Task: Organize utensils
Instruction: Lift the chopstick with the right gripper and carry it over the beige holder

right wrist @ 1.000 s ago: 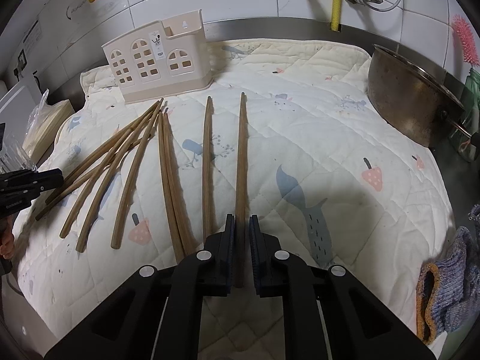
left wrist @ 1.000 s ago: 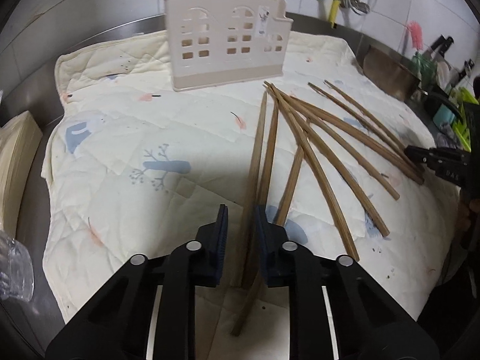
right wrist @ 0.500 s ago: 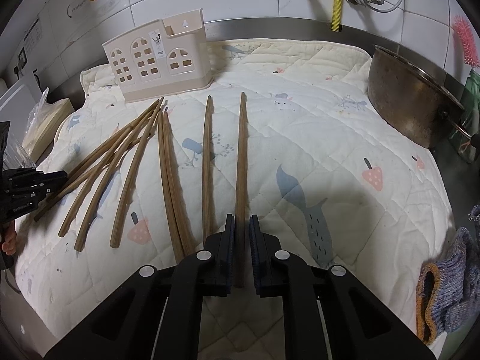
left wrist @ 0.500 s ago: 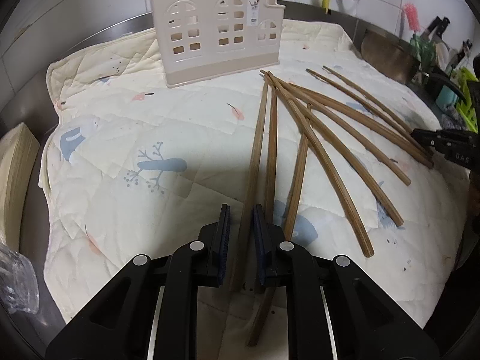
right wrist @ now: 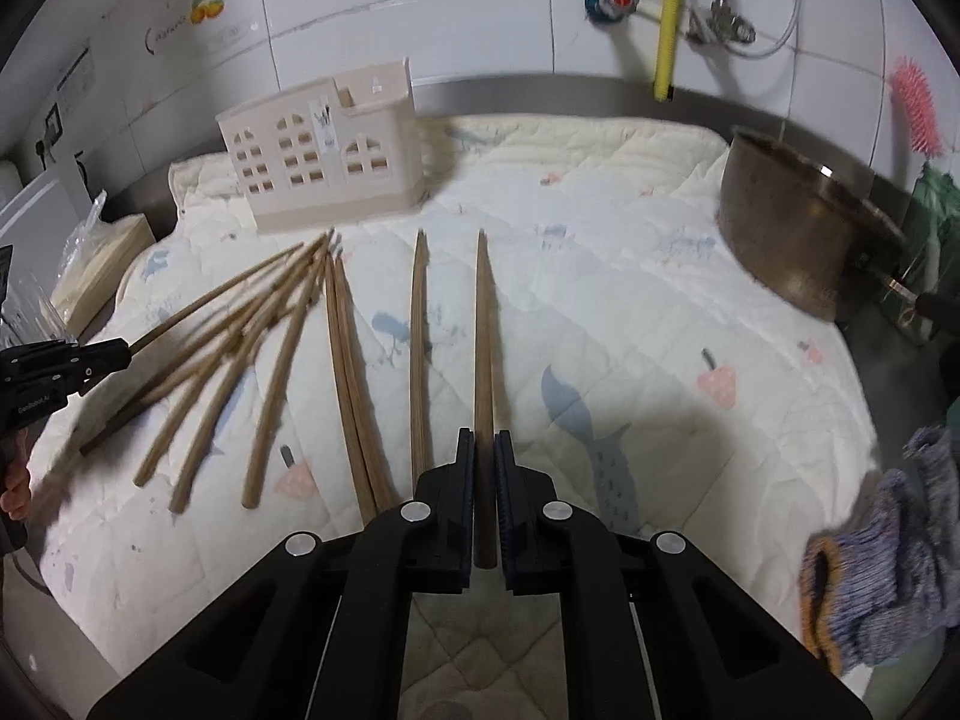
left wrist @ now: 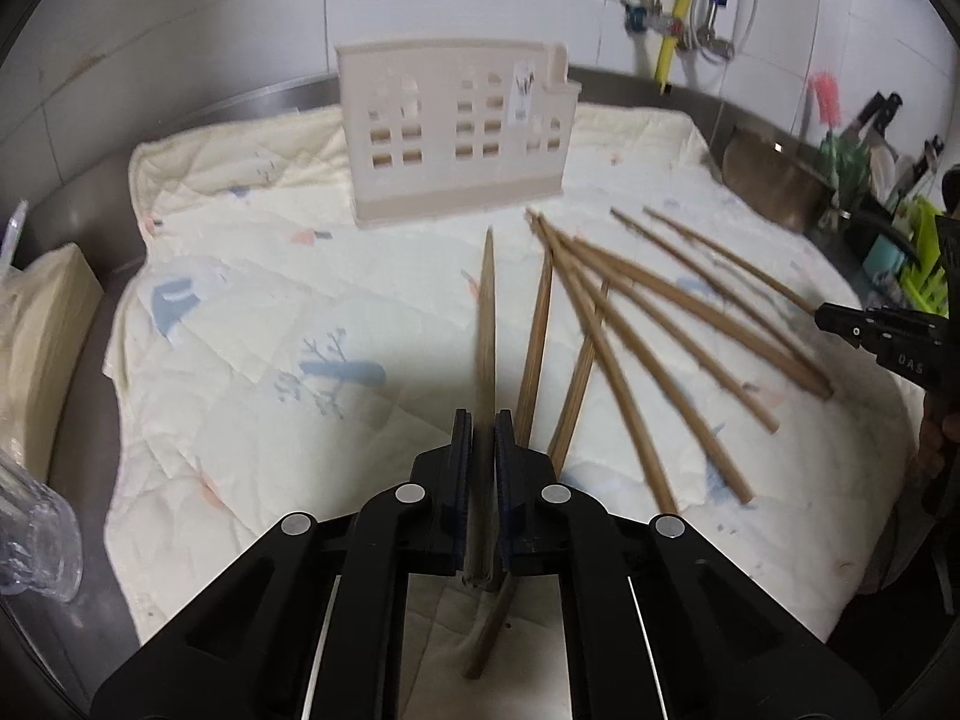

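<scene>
Several brown wooden chopsticks (left wrist: pixel 606 330) lie fanned on a cream quilted mat (left wrist: pixel 240 324). My left gripper (left wrist: pixel 483 438) is shut on one chopstick (left wrist: pixel 486 300) and holds it lifted, its tip pointing at the beige house-shaped utensil holder (left wrist: pixel 456 132). My right gripper (right wrist: pixel 485 456) is shut on another chopstick (right wrist: pixel 483 324), also pointing toward the holder (right wrist: pixel 324 150). The loose chopsticks (right wrist: pixel 270 330) lie to its left. Each gripper shows at the edge of the other's view: the right one (left wrist: pixel 882 336) and the left one (right wrist: pixel 60 366).
A metal pot (right wrist: pixel 804 228) stands at the mat's right edge, with a knitted cloth (right wrist: pixel 882 552) in front of it. A stack of cream paper (left wrist: pixel 36 324) and a clear plastic cup (left wrist: pixel 30 528) sit left of the mat. Taps and a yellow hose (right wrist: pixel 669 18) hang on the tiled wall.
My left gripper has closed on one chopstick and lifted it off the mat, swinging its tip toward the holder. My right gripper has raised its chopstick slightly.
</scene>
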`<state>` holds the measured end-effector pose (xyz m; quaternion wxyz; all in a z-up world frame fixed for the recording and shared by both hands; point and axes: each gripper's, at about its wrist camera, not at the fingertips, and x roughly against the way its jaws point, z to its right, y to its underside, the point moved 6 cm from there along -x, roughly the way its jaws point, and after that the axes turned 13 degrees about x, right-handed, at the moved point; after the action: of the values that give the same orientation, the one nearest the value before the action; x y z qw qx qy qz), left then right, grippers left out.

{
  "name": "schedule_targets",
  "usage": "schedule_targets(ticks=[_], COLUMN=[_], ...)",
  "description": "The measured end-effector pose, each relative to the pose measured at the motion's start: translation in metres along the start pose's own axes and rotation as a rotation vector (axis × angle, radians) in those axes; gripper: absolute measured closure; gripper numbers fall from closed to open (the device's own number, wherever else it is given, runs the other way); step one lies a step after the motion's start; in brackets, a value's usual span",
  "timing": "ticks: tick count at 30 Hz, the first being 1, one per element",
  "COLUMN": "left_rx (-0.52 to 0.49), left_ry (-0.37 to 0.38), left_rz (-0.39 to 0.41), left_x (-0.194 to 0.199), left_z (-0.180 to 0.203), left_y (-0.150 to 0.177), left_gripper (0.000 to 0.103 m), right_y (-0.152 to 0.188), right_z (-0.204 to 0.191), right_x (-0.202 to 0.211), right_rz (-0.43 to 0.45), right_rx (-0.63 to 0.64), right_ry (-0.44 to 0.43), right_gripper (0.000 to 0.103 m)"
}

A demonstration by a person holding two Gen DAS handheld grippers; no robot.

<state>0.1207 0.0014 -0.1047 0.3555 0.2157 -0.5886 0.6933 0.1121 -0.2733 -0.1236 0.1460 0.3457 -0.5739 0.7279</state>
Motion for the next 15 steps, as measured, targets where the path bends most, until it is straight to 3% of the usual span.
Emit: schedule_targets(ticks=[9,15], left_rx=[-0.008,-0.025], left_ry=[0.029,0.032], left_rz=[0.115,0.142], left_x=[0.038,0.043], left_z=[0.016,0.024], left_y=[-0.038,-0.065], left_gripper=[0.097,0.098], right_y=[-0.061,-0.115], right_z=[0.003,0.005], right_x=[0.037,0.051], right_rz=[0.149,0.217], right_rx=[0.08,0.144], right_ry=[0.026,-0.006], right_gripper=[0.096,0.096])
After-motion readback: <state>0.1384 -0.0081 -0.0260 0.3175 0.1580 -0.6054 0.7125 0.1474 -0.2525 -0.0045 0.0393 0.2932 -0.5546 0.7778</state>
